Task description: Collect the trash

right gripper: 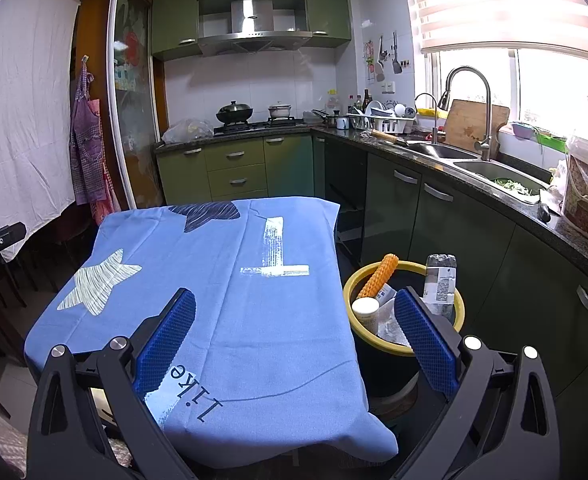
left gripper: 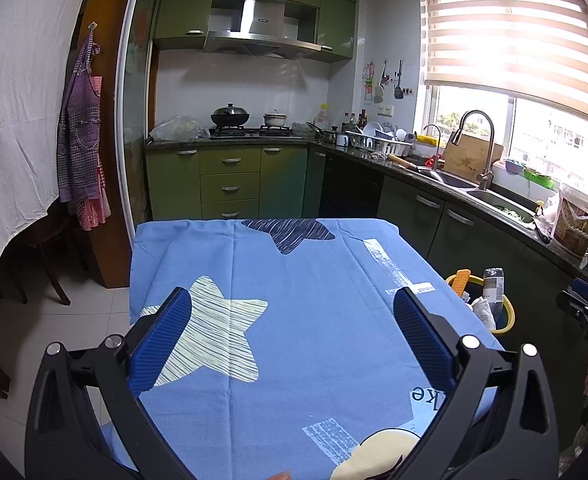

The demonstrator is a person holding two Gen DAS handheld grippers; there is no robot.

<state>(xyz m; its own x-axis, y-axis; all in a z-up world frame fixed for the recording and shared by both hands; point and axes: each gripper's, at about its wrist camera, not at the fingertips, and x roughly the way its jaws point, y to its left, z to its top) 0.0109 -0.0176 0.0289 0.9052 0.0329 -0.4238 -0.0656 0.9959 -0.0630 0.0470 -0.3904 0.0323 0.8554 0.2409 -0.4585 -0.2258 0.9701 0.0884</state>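
Note:
A table under a blue star-print cloth [left gripper: 294, 320] [right gripper: 230, 300] fills the middle of both views. Right of it on the floor stands a yellow-rimmed dark bin [right gripper: 459, 312] [left gripper: 507, 316]. Inside it are an orange ridged piece [right gripper: 378, 276] [left gripper: 461, 279], a crushed plastic bottle [right gripper: 439, 280] [left gripper: 493, 284], a white-capped jar [right gripper: 365, 308] and crumpled white wrapping [right gripper: 389, 326] [left gripper: 483, 312]. My left gripper [left gripper: 292, 308] hangs open over the cloth, holding nothing. My right gripper [right gripper: 294, 308] is open too, above the table's right edge, its right finger in front of the bin.
Green cabinets [right gripper: 234, 168] and a stove with pots [right gripper: 254, 114] line the far wall. A dark counter with a double sink [right gripper: 489, 176], tap and dish rack runs along the right. Aprons [left gripper: 82, 148] and a white sheet [left gripper: 14, 120] hang at left. The other gripper shows at frame edges.

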